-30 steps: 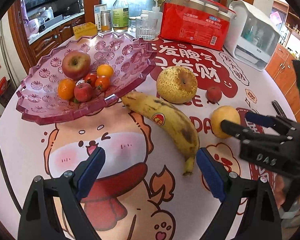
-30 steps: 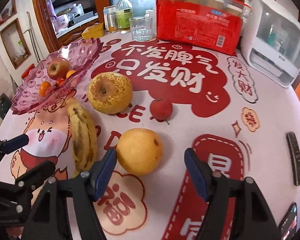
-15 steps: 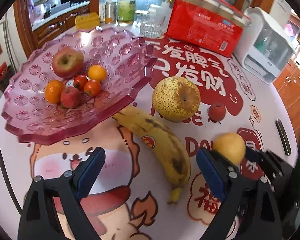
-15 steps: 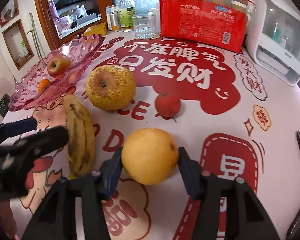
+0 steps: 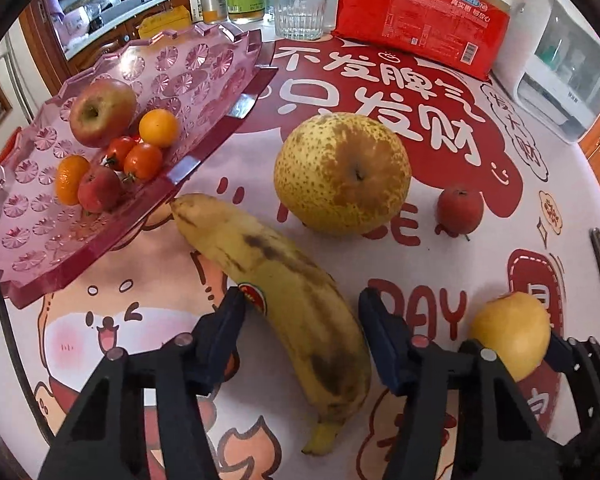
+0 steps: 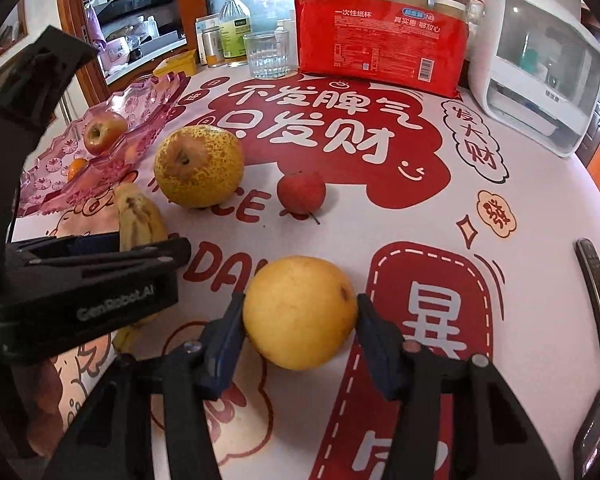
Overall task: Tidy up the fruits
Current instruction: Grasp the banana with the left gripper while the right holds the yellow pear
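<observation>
LEFT: left gripper (image 5: 300, 308) closing, banana (image 5: 284, 280) between jaws | RIGHT: right gripper (image 6: 300, 316) pinching yellow pear (image 6: 300, 312) | speckled pear (image 6: 199, 166) at 11 o'clock

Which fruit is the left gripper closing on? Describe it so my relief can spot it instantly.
Start at the pink glass fruit tray. Lying on the tablecloth just off its near edge is the banana, between the closing left gripper fingers. It is the only long fruit, yellow with brown bruises and a red sticker.

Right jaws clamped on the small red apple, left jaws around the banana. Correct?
Not quite. The right gripper is clamped on the smooth yellow pear, not the small red apple, which sits untouched further back, as the right wrist view shows. The left gripper does straddle the spotted yellow banana, jaws closing.
</observation>
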Action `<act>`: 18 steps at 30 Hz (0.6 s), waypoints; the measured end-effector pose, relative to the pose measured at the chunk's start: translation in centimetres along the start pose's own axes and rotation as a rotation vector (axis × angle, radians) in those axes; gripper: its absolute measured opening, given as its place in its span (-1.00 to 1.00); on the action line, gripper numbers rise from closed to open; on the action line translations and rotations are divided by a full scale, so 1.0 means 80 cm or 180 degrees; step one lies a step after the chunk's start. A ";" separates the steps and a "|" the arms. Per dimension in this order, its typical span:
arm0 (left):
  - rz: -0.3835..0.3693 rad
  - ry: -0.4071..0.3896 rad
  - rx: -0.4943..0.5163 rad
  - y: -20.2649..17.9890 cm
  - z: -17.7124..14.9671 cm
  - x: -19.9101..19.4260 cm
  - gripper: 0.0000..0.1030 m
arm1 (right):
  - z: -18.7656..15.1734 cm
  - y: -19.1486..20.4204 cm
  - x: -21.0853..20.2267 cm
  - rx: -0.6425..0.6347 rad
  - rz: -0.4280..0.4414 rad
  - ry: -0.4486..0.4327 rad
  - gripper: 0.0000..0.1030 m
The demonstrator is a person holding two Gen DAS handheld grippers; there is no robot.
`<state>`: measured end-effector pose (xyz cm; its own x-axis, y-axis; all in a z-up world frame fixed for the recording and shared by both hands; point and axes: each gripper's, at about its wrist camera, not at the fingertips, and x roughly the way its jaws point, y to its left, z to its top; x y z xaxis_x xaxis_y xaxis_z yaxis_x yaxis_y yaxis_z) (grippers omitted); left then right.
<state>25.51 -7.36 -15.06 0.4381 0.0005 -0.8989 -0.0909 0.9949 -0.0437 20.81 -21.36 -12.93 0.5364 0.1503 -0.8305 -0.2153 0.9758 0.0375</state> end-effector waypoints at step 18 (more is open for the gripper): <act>-0.0252 -0.0115 0.0531 0.020 -0.064 -0.066 -0.33 | -0.021 0.010 -0.037 -0.0041 -0.0010 -0.0042 0.04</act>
<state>18.46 -6.33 -12.63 0.4701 -0.0779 -0.8792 0.0935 0.9949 -0.0382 17.73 -21.31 -11.39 0.5479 0.1494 -0.8231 -0.2240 0.9742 0.0278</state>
